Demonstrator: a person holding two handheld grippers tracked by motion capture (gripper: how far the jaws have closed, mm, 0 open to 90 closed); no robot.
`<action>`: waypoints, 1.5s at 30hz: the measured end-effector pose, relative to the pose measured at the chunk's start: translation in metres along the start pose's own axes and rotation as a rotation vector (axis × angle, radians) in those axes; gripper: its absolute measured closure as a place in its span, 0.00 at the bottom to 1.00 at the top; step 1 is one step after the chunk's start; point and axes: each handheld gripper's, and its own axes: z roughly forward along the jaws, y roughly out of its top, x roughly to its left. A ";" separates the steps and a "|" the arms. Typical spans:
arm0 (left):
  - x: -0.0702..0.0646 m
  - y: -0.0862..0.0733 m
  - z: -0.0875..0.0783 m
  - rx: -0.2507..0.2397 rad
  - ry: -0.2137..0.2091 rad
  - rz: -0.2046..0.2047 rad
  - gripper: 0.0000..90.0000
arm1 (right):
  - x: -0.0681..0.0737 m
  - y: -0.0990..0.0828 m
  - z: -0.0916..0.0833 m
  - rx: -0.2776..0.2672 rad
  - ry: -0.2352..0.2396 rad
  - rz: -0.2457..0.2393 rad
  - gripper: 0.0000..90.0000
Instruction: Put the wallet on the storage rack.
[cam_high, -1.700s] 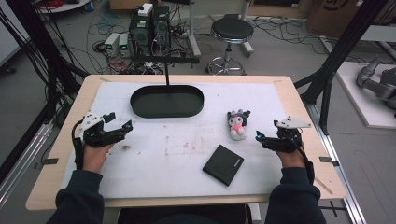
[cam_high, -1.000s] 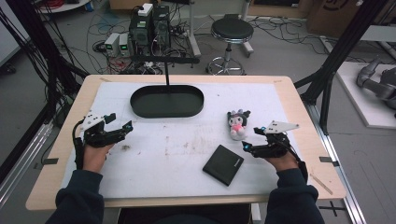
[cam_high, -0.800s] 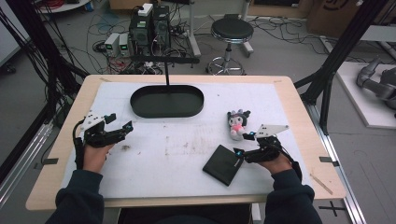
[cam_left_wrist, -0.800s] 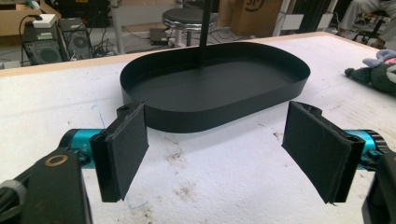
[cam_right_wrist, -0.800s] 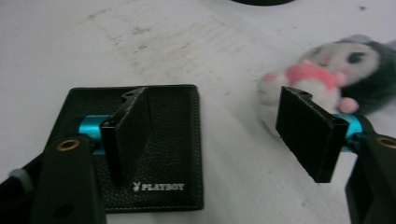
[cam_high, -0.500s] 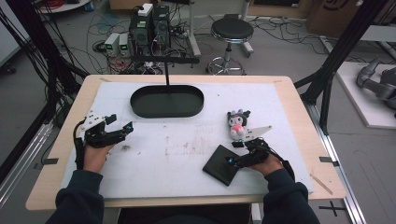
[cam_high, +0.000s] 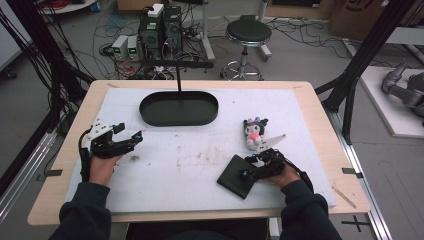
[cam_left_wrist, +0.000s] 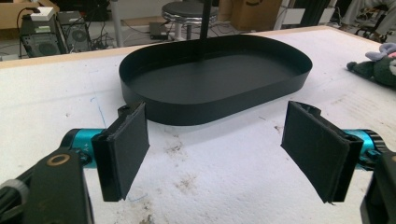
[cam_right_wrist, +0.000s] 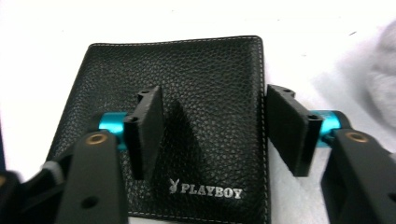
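A black leather wallet (cam_high: 234, 177) lies flat on the white mat at the front right, its stamped logo plain in the right gripper view (cam_right_wrist: 187, 84). My right gripper (cam_high: 250, 166) is low over the wallet's right part, and its jaws have just been closing. One pad (cam_right_wrist: 147, 126) stands over the leather and the other pad (cam_right_wrist: 285, 130) just off the stitched right edge, so that edge lies between them unpressed. My left gripper (cam_high: 129, 132) rests open at the left, its pads (cam_left_wrist: 123, 149) wide apart over bare mat.
A black oval tray (cam_high: 145, 107) sits at the back centre, close ahead in the left gripper view (cam_left_wrist: 210, 109), with a thin black post (cam_high: 178, 75) rising behind it. A small plush toy (cam_high: 254, 132) lies just beyond the right hand. Stool and cables stand behind the table.
My right gripper has moved left and down from beside the plush toy onto the wallet, and its jaws have narrowed. The left gripper has stayed where it was.
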 end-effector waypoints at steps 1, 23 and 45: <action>0.000 0.000 0.000 -0.001 0.000 -0.002 0.25 | 0.000 0.000 -0.001 -0.002 -0.008 0.001 0.51; 0.000 0.000 0.000 0.005 0.004 0.004 0.25 | 0.001 0.007 -0.043 -0.239 -0.087 -0.012 0.91; -0.001 -0.001 0.001 0.012 0.000 0.004 0.25 | 0.027 0.027 -0.041 -0.260 -0.166 -0.153 0.78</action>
